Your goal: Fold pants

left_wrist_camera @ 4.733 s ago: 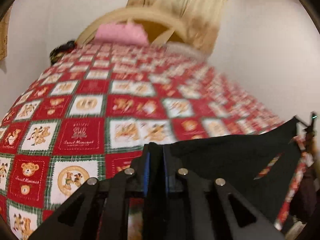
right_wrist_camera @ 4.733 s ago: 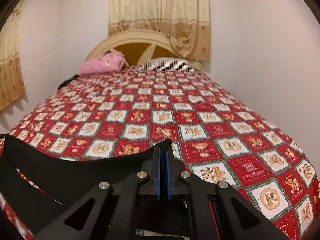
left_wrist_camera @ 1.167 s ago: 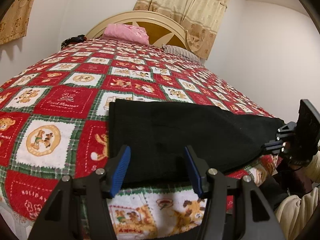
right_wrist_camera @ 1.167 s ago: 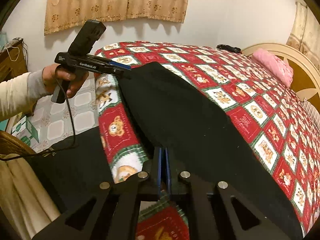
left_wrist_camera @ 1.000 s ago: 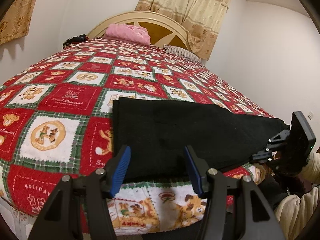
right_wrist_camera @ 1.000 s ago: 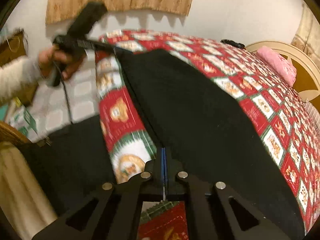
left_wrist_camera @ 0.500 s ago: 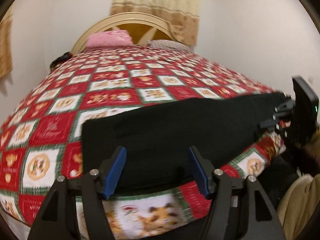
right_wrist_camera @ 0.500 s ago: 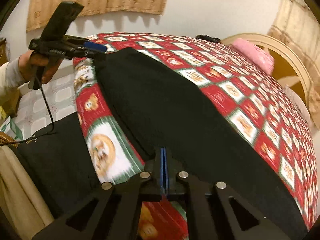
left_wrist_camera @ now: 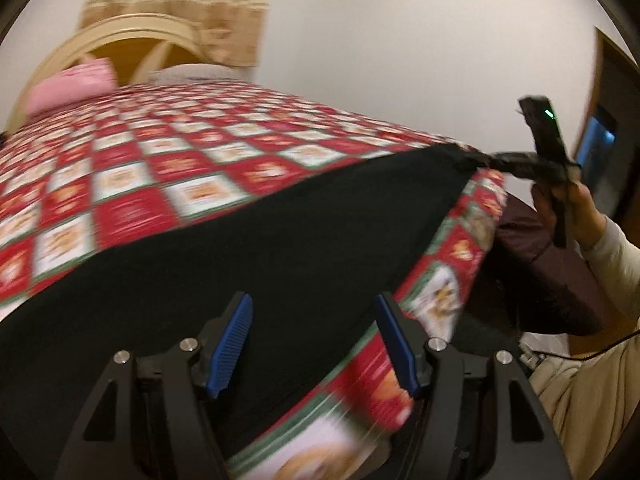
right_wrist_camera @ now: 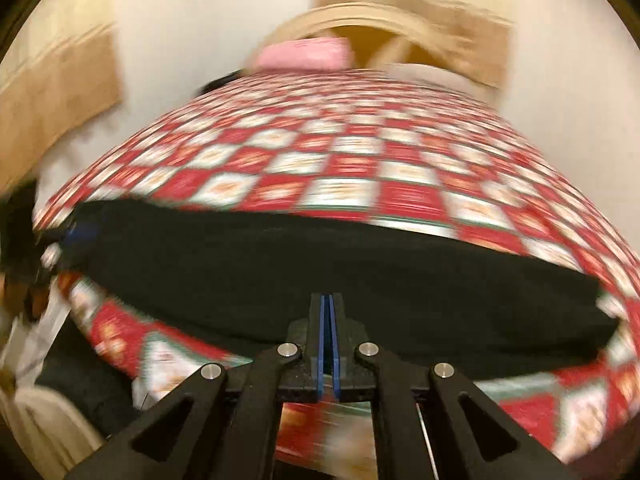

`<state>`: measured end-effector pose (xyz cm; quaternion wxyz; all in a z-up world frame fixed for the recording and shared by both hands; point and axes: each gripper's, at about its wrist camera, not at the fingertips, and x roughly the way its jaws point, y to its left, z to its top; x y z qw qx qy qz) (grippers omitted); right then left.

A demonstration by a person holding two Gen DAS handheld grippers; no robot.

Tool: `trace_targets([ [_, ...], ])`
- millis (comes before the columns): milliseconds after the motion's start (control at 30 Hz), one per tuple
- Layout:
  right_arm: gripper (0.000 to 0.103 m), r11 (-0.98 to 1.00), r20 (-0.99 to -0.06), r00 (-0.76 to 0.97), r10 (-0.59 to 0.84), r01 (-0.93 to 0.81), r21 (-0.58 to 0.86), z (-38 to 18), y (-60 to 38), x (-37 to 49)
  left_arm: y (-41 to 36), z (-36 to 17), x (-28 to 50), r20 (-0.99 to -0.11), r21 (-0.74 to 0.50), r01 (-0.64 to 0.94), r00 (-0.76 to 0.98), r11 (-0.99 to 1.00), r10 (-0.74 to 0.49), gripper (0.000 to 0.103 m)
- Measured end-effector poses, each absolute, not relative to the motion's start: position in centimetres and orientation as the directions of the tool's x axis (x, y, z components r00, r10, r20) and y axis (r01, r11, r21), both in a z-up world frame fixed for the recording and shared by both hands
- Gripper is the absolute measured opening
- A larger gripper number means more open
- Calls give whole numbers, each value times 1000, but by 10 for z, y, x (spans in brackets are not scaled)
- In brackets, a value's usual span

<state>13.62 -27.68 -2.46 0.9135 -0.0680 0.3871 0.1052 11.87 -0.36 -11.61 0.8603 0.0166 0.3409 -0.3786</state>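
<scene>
Pants: black pants [left_wrist_camera: 280, 248] lie in a long band across the foot of the bed [left_wrist_camera: 168, 168], over the red checked quilt, near edge right at the mattress edge, part of the cloth hanging off below.
Left claw: the left claw [left_wrist_camera: 312, 344] hovers over the near edge of the pants, blue pads spread wide, nothing pressed between them.
Right claw: the right claw [right_wrist_camera: 329, 340] has its pads pressed together; in the left wrist view its tip sits at the far corner of the pants, which rises to a taut point there, so it looks to be pinching that corner. Its own camera is too blurred to show cloth between the pads.
Right hand: the person's hand [left_wrist_camera: 572, 208] grips the handle beside the bed corner, cream sleeve [left_wrist_camera: 612, 256] behind it.
Step in hand: my call, one end is gripped and ready to carry over for the next fold, while the left side needs a hold.
Doing it well: bring the left claw down onto the near edge and catch every layer, not just the top one. Keep the band taut between the two claws so no crease forms, and line up edge on edge before letting go.
Watch for: the overhanging cloth could drag the whole pile off the mattress.
Background: pink pillow [left_wrist_camera: 72, 88] against the headboard [left_wrist_camera: 120, 36], well apart from the work.
</scene>
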Motion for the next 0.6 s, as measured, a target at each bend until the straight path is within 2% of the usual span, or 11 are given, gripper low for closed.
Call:
trace_targets([
  [67,3,990,-717,693,74,-137,-31,-17,-310,136,-27,-115,121,-600,-226,703,445,674,-665,66],
  [133,10,1000,-720,694,3,-7,-2,-11,-348,135,-48,-115,126,-604,-219,737,413,640,-682,66],
  [167,31,1000,-721,692,-11,25,9,-9,-357,135,-56,-115,128,-608,-214,748,402,629,-685,66],
  [200,56,997,-720,694,-27,69,30,-8,-371,134,-60,-115,128,-610,-210,755,395,621,-687,66],
  [267,70,987,-696,715,-61,146,64,-4,-393,130,-72,-116,129,-620,-194,770,384,608,-684,66],
  [400,70,970,-687,720,-100,225,94,-7,-417,134,-82,-121,132,-644,-179,778,370,602,-670,66],
  [567,70,949,-699,714,-37,245,200,-16,-441,147,-87,-131,134,-677,-183,777,345,603,-650,66],
  [600,64,942,-701,713,-16,246,229,-19,-445,152,-86,-133,135,-681,-199,771,335,605,-652,66],
])
